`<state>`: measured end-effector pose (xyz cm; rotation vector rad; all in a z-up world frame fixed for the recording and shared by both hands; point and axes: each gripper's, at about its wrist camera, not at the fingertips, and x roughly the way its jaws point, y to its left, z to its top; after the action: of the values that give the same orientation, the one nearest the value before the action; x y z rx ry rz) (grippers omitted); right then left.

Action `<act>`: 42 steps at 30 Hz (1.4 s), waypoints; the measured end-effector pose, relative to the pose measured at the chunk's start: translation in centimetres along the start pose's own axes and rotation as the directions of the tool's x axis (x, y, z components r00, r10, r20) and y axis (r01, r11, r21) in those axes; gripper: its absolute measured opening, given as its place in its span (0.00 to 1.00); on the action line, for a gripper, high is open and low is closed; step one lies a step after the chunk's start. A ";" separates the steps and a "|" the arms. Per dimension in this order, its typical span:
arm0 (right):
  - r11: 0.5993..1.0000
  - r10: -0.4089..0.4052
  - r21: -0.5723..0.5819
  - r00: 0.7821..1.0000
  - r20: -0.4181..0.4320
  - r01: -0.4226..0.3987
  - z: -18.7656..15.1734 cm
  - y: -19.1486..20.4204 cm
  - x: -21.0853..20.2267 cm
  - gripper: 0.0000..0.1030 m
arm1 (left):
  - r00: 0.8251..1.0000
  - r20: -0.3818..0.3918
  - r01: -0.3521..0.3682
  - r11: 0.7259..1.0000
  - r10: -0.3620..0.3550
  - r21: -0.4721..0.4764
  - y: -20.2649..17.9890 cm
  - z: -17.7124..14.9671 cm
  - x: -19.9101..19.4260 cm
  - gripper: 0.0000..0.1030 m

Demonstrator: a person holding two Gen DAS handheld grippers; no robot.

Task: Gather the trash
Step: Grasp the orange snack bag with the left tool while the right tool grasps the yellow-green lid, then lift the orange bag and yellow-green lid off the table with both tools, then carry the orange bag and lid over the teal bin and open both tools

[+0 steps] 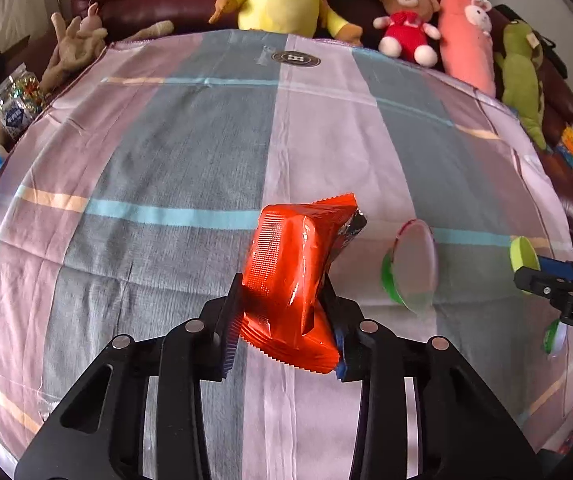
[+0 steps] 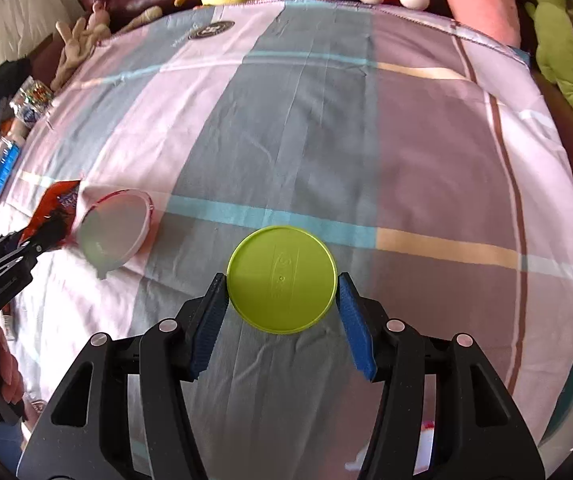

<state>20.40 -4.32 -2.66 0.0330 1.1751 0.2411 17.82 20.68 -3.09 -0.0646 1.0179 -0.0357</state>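
Orange wrapper (image 1: pixel 294 280) pinched in down-tilted left hand-held gripper (image 1: pixel 286 320).

Wrapper (image 1: pixel 294 280) – glossy crinkled foil; lid (image 2: pixel 281 279) – smooth matt plastic; bedsheet (image 2: pixel 326 120) – creased woven cloth; fingers (image 2: pixel 356 336) – ribbed pads.

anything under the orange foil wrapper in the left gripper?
Only the striped pink-and-grey cloth shows around and below the orange foil wrapper, which is pinched between the left gripper fingers. The patch directly behind the wrapper is covered, so nothing can be confirmed there.
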 end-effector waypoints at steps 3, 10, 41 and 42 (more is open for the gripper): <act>1.000 0.010 0.005 1.000 0.012 -0.010 -0.6 -0.3 -1.1 0.51 | 1.000 0.012 0.003 1.000 -0.002 -0.013 -0.2 -0.5 -0.9 0.33; 0.997 0.056 0.047 0.998 0.041 -0.058 -1.8 -1.6 -3.7 0.51 | 0.997 0.077 0.034 0.999 -0.033 -0.015 -1.5 -0.3 -4.8 0.33; 0.893 -0.070 0.448 0.971 0.227 -0.041 -13.5 -23.5 -15.5 0.51 | 0.959 -0.032 0.265 0.857 -0.280 0.442 -32.0 -1.3 -5.7 0.34; 0.884 -0.078 0.466 0.970 0.231 -0.040 -14.3 -24.5 -15.8 0.51 | 0.958 -0.038 0.270 0.850 -0.284 0.453 -32.8 -1.5 -5.7 0.34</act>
<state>5.78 -32.80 2.44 0.4659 0.9626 -0.0708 13.59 -11.75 3.30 0.2175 0.9409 -0.5376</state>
